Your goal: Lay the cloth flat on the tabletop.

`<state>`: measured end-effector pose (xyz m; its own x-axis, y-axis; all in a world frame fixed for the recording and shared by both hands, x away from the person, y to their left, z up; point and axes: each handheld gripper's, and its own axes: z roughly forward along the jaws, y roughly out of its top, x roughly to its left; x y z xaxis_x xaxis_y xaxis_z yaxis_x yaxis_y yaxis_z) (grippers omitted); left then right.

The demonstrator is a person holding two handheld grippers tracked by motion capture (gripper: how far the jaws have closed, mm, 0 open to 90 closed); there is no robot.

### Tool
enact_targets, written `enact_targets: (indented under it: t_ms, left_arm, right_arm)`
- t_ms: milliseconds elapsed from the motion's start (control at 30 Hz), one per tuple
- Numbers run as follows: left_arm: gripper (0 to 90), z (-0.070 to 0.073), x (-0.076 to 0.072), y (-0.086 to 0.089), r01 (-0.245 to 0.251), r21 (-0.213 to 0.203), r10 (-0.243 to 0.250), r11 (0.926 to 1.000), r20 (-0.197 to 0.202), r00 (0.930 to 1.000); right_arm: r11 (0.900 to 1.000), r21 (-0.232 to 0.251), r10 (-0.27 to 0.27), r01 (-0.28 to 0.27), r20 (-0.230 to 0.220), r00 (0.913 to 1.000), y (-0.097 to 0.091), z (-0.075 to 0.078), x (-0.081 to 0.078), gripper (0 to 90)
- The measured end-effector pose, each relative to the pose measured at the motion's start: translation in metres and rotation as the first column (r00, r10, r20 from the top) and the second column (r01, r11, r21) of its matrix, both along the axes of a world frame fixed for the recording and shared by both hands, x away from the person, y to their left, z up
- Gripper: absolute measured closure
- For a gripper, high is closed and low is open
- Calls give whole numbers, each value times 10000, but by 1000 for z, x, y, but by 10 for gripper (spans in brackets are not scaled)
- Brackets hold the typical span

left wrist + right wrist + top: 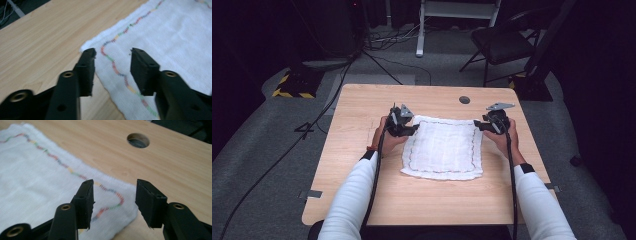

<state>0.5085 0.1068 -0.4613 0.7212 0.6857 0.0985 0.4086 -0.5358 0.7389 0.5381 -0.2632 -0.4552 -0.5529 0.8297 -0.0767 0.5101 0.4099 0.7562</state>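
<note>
Looks like a recording lab or studio: dark surroundings, grey carpet floor (272, 165), loose black cables (287, 150), yellow-black striped base (292, 92), light wooden worktop (362, 105).

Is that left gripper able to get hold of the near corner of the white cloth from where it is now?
Probably yes. The left gripper stands open right over a far corner of the cloth, and nothing lies on the table along the cloth's left edge, so the way back to the near corner looks free.

White sleeves (357, 190), black tools, trailing cables
</note>
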Motion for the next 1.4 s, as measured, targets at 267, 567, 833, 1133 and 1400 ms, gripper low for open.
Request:
enact_targets:
  t_ms: [267,567,833,1133,1400]
  left_arm:
    - [243,-7,-42,8,867,541,-841,9948,-477,9953]
    - [213,-12,-83,22,1347,701,-1279,9884,-943,9873]
    - [217,-26,-103,25,1538,1453,-1363,9774,-1236,9829]
    - [218,-32,-104,33,1093,360,-996,9934,-2074,9732]
    - [216,-33,-123,28,1373,227,-1301,9903,-1983,9715]
  right_arm:
    - [9849,-230,1708,-1715,-286,9849,-2,-6,-53,440]
    - [9532,-872,2850,-2895,-611,9566,-5,-12,-106,373]
    - [9427,-1069,3064,-3162,-982,9468,-9,-23,-125,335]
    - [9439,-973,3023,-3157,-1309,9442,-13,-31,-127,329]
    - [9576,-586,2718,-2821,-1407,9520,-28,-34,-131,324]
